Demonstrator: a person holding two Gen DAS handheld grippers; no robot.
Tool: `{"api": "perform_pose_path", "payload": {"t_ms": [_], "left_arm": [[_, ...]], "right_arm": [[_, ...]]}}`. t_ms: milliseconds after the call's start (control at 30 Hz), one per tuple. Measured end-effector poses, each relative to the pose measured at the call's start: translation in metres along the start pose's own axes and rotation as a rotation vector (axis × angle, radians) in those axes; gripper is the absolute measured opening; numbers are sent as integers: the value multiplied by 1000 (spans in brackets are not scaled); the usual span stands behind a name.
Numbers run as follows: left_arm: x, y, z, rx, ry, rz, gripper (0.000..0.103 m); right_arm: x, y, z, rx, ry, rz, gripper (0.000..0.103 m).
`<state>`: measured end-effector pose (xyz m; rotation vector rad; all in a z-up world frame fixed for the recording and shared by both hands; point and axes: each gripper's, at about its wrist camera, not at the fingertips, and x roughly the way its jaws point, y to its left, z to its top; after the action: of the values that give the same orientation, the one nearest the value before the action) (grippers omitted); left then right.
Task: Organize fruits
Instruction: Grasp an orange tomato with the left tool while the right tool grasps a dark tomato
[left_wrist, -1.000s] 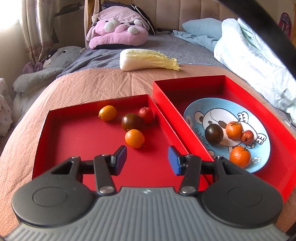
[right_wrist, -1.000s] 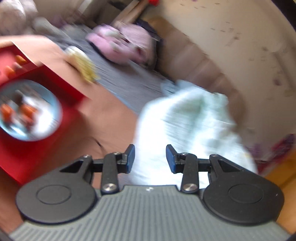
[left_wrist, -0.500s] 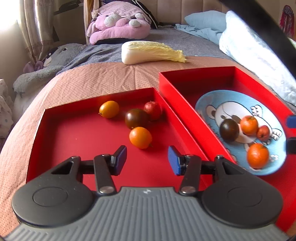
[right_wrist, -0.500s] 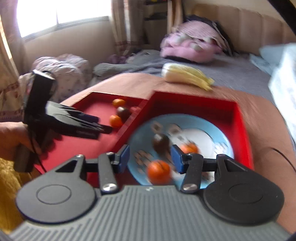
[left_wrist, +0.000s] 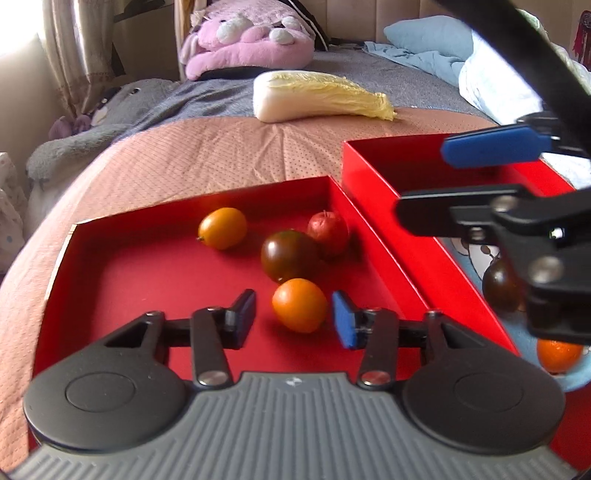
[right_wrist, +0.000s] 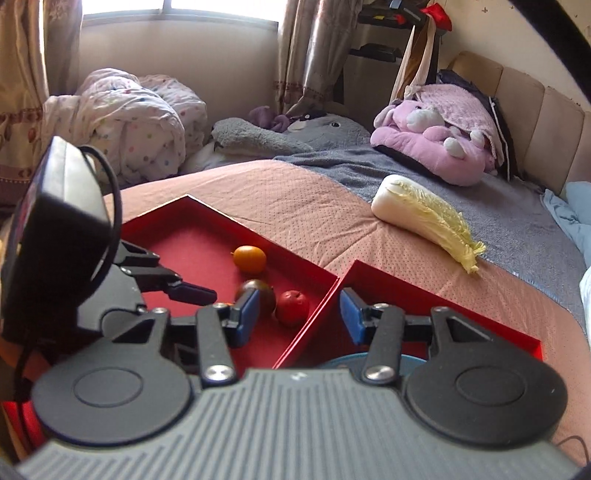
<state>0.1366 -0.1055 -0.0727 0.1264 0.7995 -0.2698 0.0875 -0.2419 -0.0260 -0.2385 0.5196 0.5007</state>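
Two red trays lie side by side on the bed. The left tray holds an orange tomato, a dark tomato, a small red fruit and a yellow-orange fruit. My left gripper is open, its jaws on either side of the orange tomato without touching it. The right tray holds a blue plate with a dark tomato and an orange. My right gripper is open and empty above the trays' shared wall; it also shows in the left wrist view.
A napa cabbage lies on the bedspread behind the trays. A pink plush toy and a grey plush sit further back. Crumpled bedding is at the far left, a pale blue pillow at the right.
My left gripper moved forward and down until its jaws flank the orange tomato. My right gripper swung from the bedding at the right to over the trays.
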Motion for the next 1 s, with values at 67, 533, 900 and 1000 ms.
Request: {"api": "perform_pose_path", "payload": {"t_ms": [67,533,900,1000], "left_arm": [[3,0,-1,7,6,-11,39],[-30,30,-21,-104,87,86,38],[-30,36,-22,-109,79,73,38],[-30,35,-24,-110,78,69,38]], "right_arm": [[7,2,0,-10,19,9,51],[63,35,24,-126,169,133,49],[112,68,22,-452,285,43,49],[116,73,22,-492,283,37,40]]}}
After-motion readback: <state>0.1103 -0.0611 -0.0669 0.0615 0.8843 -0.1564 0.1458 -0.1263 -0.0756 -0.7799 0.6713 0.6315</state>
